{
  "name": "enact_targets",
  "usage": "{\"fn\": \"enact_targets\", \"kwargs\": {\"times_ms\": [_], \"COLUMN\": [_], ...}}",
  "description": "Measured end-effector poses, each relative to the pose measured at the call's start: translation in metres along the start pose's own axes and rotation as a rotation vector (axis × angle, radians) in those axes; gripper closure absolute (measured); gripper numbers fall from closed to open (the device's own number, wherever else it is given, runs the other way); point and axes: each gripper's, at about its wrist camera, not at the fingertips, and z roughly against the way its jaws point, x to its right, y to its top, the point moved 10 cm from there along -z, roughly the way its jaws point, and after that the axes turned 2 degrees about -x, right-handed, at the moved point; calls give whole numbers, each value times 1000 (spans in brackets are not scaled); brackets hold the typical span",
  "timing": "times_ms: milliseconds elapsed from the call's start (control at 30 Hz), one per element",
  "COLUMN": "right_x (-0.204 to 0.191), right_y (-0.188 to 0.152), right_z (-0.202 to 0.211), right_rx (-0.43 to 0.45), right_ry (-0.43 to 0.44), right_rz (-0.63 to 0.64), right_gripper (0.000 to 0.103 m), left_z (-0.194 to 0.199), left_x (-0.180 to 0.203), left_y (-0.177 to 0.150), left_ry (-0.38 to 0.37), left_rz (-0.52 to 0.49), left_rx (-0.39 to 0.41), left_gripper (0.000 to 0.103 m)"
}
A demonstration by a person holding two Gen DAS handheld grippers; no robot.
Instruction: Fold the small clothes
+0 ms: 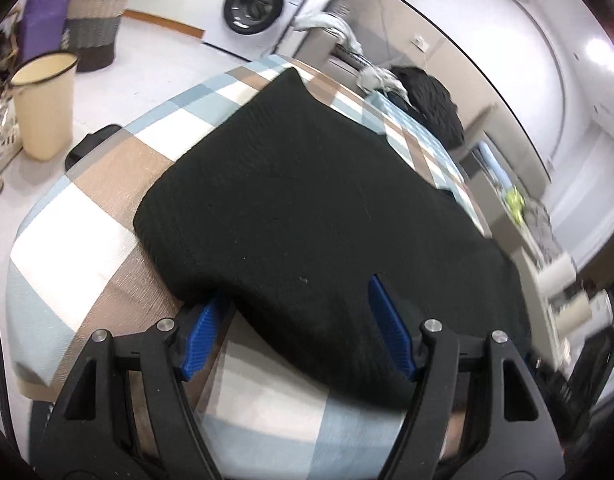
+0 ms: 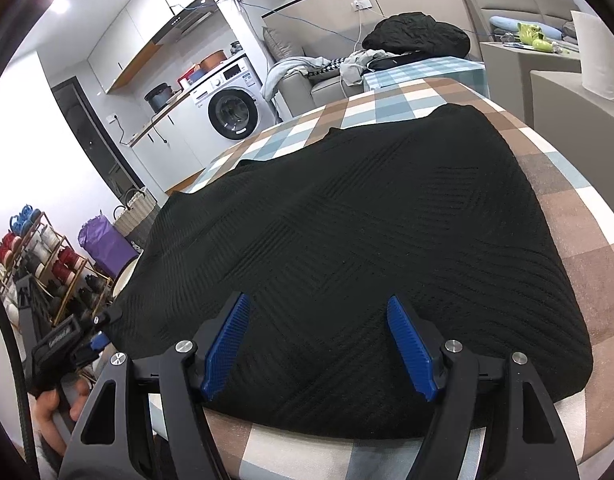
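The black knit sweater (image 2: 347, 248) lies spread flat on the table, on top of a checked tablecloth (image 2: 579, 216) with brown, white and light blue squares. It covers most of the table top, and its near edge is close to the table's front edge. You can see a woven pattern of slanted lines in the knit.

The right gripper (image 2: 319, 344) hangs over the near part of the sweater. Its two blue pads (image 2: 227, 344) stand wide apart, and the cloth under them is flat, not pinched. It is let go and has nothing in its grip.

The left gripper (image 1: 299, 328) is at the near left corner of the sweater (image 1: 307, 200). Its pads (image 1: 391, 324) are spread too. The cloth's edge lies over the tip of one pad, and the other pad shows through a gap in the cloth, but the pads do not squeeze it. In the right wrist view, a hand (image 2: 55, 412) holds this gripper's handle at the far left.

Past the table there is a white washing machine (image 2: 231, 108), and a grey sofa (image 2: 307, 76) with loose clothes on it. A crumpled black garment (image 2: 415, 34) sits behind the far end of the table. On the floor at the left stand a cream bucket (image 1: 43, 104) and a woven basket (image 1: 95, 20).
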Motion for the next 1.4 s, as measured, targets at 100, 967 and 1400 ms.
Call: {"fn": "enact_targets", "kwargs": {"times_ms": [100,967,1400], "right_x": [-2,-8,-5], "right_y": [-1,-5,-2], "right_z": [0,-5,-8], "right_rx": [1,-15,-19], "right_ry": [-1,-11,-10], "right_rz": [2,21,17], "right_gripper": [30,30,30], "left_z": [-7,-15,1], "left_x": [-8,-20,-20], "left_y": [8,21,10], "left_ry": [24,130,126], "left_rz": [63,-6,-95], "left_rx": [17,75,105], "left_gripper": [64,66,85]}}
